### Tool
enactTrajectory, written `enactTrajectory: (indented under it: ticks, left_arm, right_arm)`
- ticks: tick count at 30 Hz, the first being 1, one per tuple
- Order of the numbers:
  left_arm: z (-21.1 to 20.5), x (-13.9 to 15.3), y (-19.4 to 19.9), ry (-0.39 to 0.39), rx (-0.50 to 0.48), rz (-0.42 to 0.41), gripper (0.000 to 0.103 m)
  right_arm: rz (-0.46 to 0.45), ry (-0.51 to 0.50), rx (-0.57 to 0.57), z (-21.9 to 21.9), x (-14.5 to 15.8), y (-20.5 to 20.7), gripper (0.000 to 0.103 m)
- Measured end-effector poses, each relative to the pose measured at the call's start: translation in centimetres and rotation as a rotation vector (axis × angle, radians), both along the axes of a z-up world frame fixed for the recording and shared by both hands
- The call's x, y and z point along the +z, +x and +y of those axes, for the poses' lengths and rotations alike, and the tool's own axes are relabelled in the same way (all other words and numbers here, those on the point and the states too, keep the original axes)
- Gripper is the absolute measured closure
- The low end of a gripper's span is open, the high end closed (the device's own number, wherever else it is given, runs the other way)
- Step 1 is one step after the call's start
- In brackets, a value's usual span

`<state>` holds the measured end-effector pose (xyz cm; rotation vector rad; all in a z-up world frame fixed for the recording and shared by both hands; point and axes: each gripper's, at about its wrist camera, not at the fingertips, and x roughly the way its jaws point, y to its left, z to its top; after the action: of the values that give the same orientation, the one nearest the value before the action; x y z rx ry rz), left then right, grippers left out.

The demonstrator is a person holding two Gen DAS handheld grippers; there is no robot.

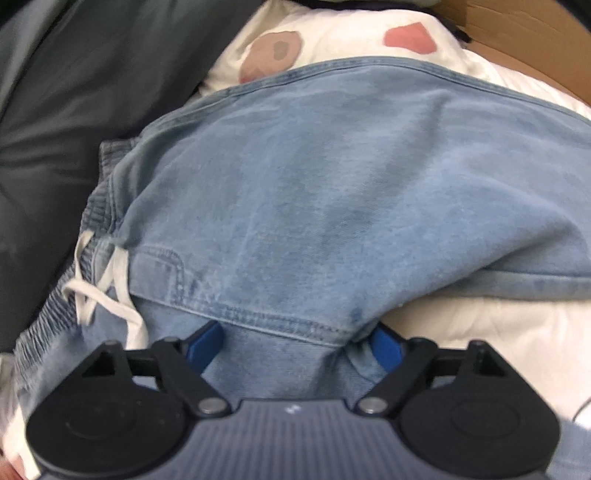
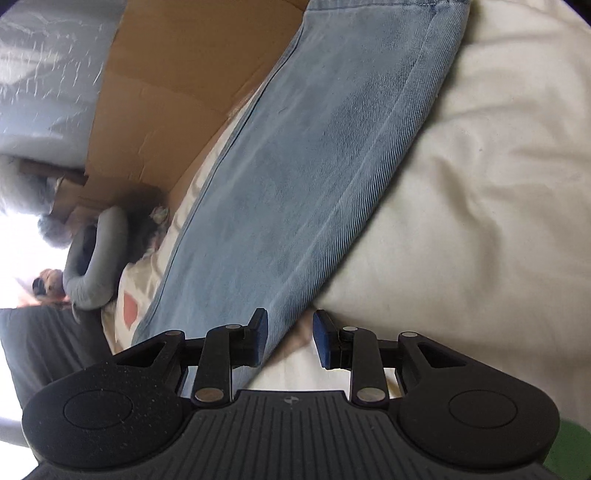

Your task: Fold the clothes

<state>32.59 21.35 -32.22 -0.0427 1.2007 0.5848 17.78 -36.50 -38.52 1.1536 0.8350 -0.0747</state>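
Left wrist view: the left gripper (image 1: 295,341) has its blue pads spread wide with the light-blue jeans (image 1: 332,184) bunched between them, the white drawstring (image 1: 110,291) just left and a dark grey cushion (image 1: 74,92) beyond. Jeans lie on a white duvet (image 2: 480,184). Right gripper (image 2: 290,338) stands parted over the trouser leg's edge, gripping nothing, with cardboard (image 2: 177,92) alongside.

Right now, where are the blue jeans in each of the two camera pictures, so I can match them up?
Left wrist view: the jeans fill the middle, waistband and white drawstring at left, denim bunched between the wide-apart fingers of the left gripper.
Right wrist view: one leg of the jeans runs diagonally from top right down to the open right gripper.
Shared landmark: the white bedding with pink patches, bordered by brown cardboard.
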Motion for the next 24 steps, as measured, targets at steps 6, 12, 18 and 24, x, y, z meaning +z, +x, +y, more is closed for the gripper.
enactTrajectory:
  ticks: [6, 12, 18, 24]
  left_arm:
    - [-0.2, 1.9, 0.0, -0.026, -0.12, 0.037, 0.034]
    - [0.2, 3.2, -0.2, -0.074, -0.213, 0.088, 0.036]
    - [0.4, 4.5, -0.5, -0.131, -0.268, 0.103, 0.041]
    - [0.2, 6.6, -1.0, -0.127, -0.306, 0.095, 0.057]
  right_arm:
    - [-0.019, -0.036, 0.006, -0.3, 0.7, 1.3, 0.101]
    - [-0.041, -0.116, 0.034, -0.5, 3.1, 1.6, 0.102]
    - [-0.033, -0.183, 0.052, -0.7, 4.1, 1.8, 0.102]
    - [-0.026, -0.204, 0.062, -0.6, 3.8, 1.9, 0.102]
